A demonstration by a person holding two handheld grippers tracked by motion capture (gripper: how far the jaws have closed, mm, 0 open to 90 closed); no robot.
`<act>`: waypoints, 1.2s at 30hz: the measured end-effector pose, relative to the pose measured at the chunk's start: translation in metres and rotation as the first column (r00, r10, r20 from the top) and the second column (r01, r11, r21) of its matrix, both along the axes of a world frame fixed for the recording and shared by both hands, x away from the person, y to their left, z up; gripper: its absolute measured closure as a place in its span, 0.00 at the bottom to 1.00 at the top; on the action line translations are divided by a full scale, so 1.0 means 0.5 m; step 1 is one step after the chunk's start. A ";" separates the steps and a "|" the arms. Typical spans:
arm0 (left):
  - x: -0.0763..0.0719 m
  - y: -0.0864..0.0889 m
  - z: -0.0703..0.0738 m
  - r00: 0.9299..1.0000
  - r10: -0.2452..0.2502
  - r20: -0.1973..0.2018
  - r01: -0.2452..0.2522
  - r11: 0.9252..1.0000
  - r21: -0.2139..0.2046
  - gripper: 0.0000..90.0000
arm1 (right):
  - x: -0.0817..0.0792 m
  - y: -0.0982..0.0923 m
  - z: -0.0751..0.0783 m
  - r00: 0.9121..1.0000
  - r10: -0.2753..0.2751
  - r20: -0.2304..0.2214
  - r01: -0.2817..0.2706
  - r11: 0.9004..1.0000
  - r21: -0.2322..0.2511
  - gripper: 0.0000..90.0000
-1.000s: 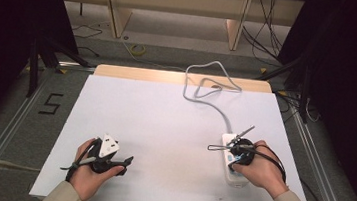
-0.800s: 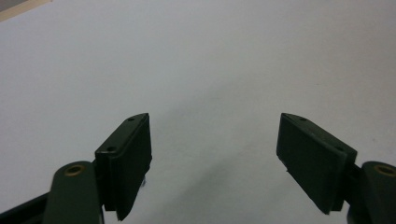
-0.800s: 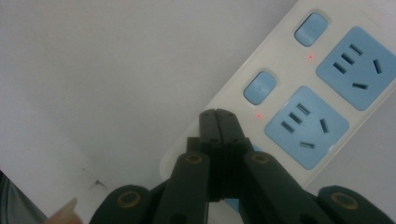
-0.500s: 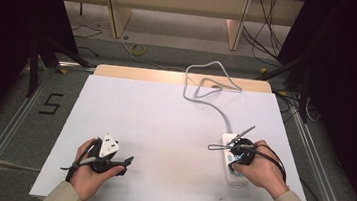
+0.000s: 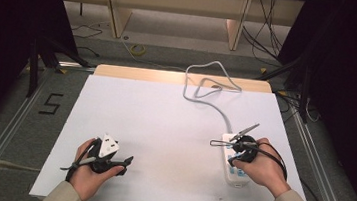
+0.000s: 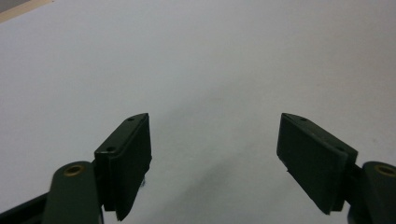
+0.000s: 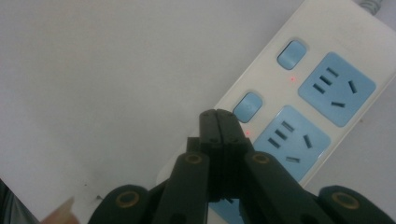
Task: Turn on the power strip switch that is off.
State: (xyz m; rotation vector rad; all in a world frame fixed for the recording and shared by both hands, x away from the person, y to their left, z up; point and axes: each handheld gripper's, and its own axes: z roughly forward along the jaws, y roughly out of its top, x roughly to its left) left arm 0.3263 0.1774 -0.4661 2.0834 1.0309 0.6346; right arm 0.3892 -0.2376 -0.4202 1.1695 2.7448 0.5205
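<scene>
The right gripper (image 7: pixel 217 116), jaws pressed together and holding nothing, hangs over the white power strip (image 7: pixel 327 70) beside a blue switch (image 7: pixel 247 107). The left gripper (image 6: pixel 215 154), jaws wide apart, rests over bare white table (image 5: pixel 164 119).

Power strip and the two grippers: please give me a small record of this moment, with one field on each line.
surface: white table
power strip: white, blue sockets, two blue switches, small red lights lit
strip position: flat, at the table's right side, under the right gripper
cord: looped at the far edge
left gripper: open, nothing between its jaws
right gripper: shut, tips beside a blue switch
</scene>
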 end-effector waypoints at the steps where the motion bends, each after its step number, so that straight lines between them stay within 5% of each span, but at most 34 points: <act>1: 0.000 0.000 0.000 1.000 0.000 -0.001 0.000 1.000 0.001 0.29 | 0.000 -0.001 0.001 1.000 -0.002 0.004 0.002 1.000 0.005 1.00; 19: 0.000 0.000 0.000 1.000 -0.001 0.000 0.001 1.000 0.001 0.29 | 0.001 -0.010 0.013 0.992 -0.020 0.125 0.007 0.994 0.106 0.96; 36: -0.001 0.000 -0.001 1.000 -0.001 -0.004 0.001 1.000 0.000 0.29 | -0.012 -0.032 0.010 0.963 -0.031 0.269 -0.029 0.976 0.215 0.90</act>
